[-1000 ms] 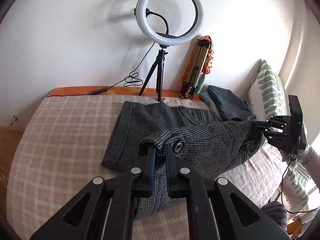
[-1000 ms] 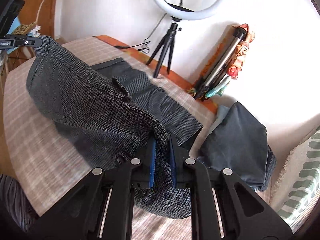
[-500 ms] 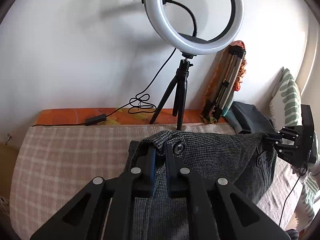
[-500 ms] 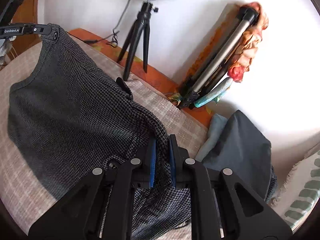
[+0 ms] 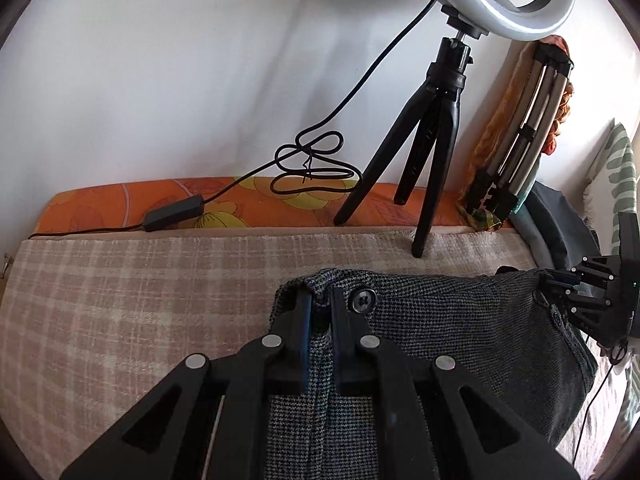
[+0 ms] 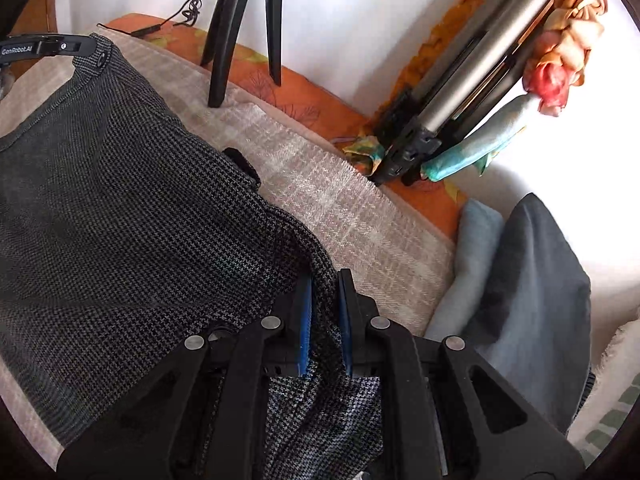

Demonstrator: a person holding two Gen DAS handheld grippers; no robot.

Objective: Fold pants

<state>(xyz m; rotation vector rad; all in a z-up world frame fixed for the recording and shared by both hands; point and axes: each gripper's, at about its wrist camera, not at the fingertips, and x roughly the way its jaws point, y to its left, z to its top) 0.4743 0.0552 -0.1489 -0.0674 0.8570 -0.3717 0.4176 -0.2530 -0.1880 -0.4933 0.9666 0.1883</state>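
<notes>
The grey houndstooth pants (image 5: pixel 440 328) are stretched by their waistband between my two grippers over the checked bedspread (image 5: pixel 120 288). My left gripper (image 5: pixel 320 300) is shut on the waistband corner beside its dark button (image 5: pixel 362 301). My right gripper (image 6: pixel 324 280) is shut on the other waistband corner. The pants (image 6: pixel 120 208) spread left in the right wrist view up to the left gripper (image 6: pixel 86 46). The right gripper shows at the far right of the left wrist view (image 5: pixel 560 280). What lies under the pants is hidden.
A ring light's black tripod (image 5: pixel 424 152) stands at the bed's far edge, its cable (image 5: pixel 312 164) coiled on the orange sheet. A folded metal tripod (image 6: pixel 460 96) leans on the wall. Folded dark and light blue clothes (image 6: pixel 520 280) and a leaf-print pillow (image 5: pixel 616 168) lie right.
Both grippers have carried the waistband forward, toward the wall and the tripod. The folded lower part of the pants seen a second ago is now covered or out of view.
</notes>
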